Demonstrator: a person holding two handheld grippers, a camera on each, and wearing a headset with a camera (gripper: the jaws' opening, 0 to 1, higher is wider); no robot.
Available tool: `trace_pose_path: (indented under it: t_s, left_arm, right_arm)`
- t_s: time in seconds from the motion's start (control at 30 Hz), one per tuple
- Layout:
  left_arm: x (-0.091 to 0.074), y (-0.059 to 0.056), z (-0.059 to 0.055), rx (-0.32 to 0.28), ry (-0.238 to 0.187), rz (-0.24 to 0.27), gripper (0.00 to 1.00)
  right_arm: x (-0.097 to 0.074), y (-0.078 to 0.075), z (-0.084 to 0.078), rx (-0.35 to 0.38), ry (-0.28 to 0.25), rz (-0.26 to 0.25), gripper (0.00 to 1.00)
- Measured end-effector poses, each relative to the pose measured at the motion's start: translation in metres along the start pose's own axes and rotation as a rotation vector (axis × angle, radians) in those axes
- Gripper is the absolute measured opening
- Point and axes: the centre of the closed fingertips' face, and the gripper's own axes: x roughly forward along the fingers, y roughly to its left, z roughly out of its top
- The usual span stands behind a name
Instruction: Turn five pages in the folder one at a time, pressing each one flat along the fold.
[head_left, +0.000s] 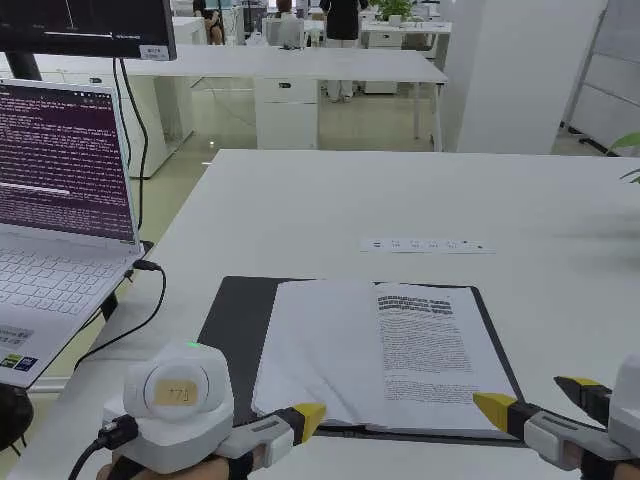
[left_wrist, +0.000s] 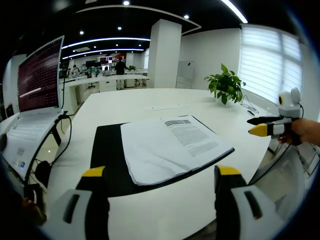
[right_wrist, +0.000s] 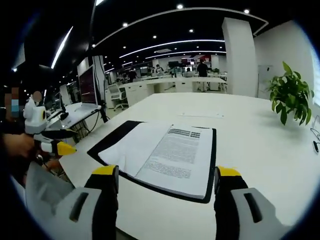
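Observation:
A black folder (head_left: 235, 320) lies open near the front edge of the white table (head_left: 400, 200). On it rests a stack of pages: a blank sheet (head_left: 320, 340) on the left and a printed page (head_left: 425, 340) on the right. My left gripper (head_left: 300, 420) hovers at the folder's near left corner, open, yellow tips (left_wrist: 93, 171) wide apart with nothing between them. My right gripper (head_left: 537, 397) hangs off the near right corner, also open and holding nothing. In the left gripper view the folder (left_wrist: 107, 155) lies ahead of the left gripper (left_wrist: 160, 172). The right gripper (right_wrist: 166, 171) faces the printed page (right_wrist: 180, 152).
An open laptop (head_left: 60, 200) stands on the table's left edge, with a cable (head_left: 140, 310) running from it toward the folder. A thin white strip (head_left: 425, 244) lies beyond the folder. A potted plant (left_wrist: 227, 85) sits far right. Desks and people fill the background.

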Motion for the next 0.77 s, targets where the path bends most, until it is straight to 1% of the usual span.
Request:
trace_pose_path:
  t_s: [0.07, 0.1, 0.13, 0.2, 0.3, 0.37, 0.47, 0.53, 0.6, 0.67, 0.77]
  left_arm:
    - [-0.003, 0.002, 0.002, 0.017, -0.018, 0.007, 0.99]
    - [-0.007, 0.003, 0.001, 0.032, -0.021, 0.005, 0.99]
    - [-0.008, 0.004, 0.001, 0.036, -0.023, 0.004, 0.99]
    - [-0.011, 0.005, -0.002, 0.038, -0.013, 0.004, 0.99]
    - [-0.018, 0.01, -0.004, 0.032, -0.017, 0.015, 0.99]
    - [-0.021, 0.012, -0.004, 0.02, -0.022, 0.02, 0.99]
    - [-0.026, 0.015, -0.006, 0.02, -0.02, 0.031, 0.99]
    - [-0.03, 0.016, -0.005, 0.013, -0.026, 0.036, 0.99]
    - [-0.032, 0.017, -0.005, 0.008, -0.022, 0.045, 0.99]
    - [-0.035, 0.017, -0.004, 0.006, -0.025, 0.045, 0.99]
    - [-0.039, 0.015, -0.002, 0.002, -0.028, 0.044, 0.99]
  right_arm:
    - [-0.001, 0.001, 0.0, 0.001, -0.009, 0.002, 0.96]
    - [-0.002, 0.001, 0.0, -0.002, -0.015, 0.009, 0.99]
    - [-0.003, 0.002, -0.002, -0.003, -0.006, 0.02, 1.0]
    - [-0.005, 0.0, -0.005, 0.008, -0.001, 0.018, 1.0]
    - [-0.009, -0.003, -0.005, 0.023, -0.003, 0.019, 1.0]
    - [-0.011, -0.004, -0.005, 0.027, -0.009, 0.021, 1.0]
    - [-0.016, -0.003, -0.004, 0.023, -0.008, 0.015, 1.0]
    - [-0.017, -0.007, -0.003, 0.025, -0.008, 0.012, 1.0]
    - [-0.019, -0.008, -0.001, 0.03, -0.015, 0.005, 1.0]
    - [-0.022, -0.009, 0.001, 0.034, -0.018, 0.004, 1.0]
    - [-0.023, -0.012, 0.002, 0.016, -0.019, 0.002, 1.0]
